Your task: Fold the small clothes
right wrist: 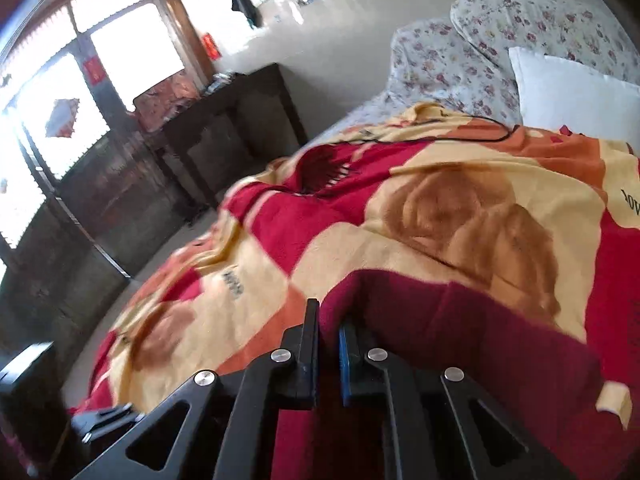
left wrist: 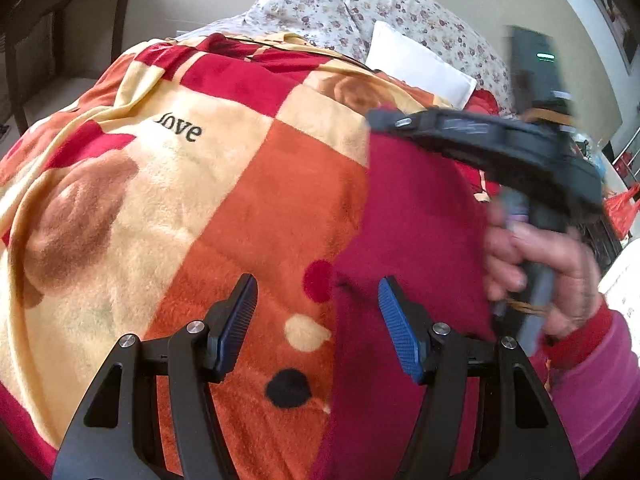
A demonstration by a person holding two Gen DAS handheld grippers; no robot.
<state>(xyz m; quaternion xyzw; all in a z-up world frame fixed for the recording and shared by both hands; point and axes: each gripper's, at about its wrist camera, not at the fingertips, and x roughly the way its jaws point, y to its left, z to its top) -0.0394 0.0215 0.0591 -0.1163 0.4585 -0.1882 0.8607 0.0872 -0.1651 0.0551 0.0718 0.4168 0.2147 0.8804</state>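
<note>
From the left wrist, the left gripper (left wrist: 318,320) is hovering over the bed with its blue-padded fingers (left wrist: 240,316) standing apart and nothing between them. The dark crimson fleece garment (left wrist: 412,240) is lying flat on the plush checked blanket of red, orange and cream (left wrist: 192,184); its left edge is running down between the two pads. A hand (left wrist: 540,264) in a pink sleeve with a red cuff (left wrist: 592,344) is gripping the right gripper's handle over the garment's right side. Open blanket is stretching away to the left.

From the right wrist, the right gripper (right wrist: 329,344) is pinching the garment's (right wrist: 460,344) near edge, fingers together on the cloth. A white pillow (right wrist: 576,92) and floral pillows (right wrist: 448,60) are sitting at the bed's far end, a dark wooden table (right wrist: 224,120) standing beyond the left edge.
</note>
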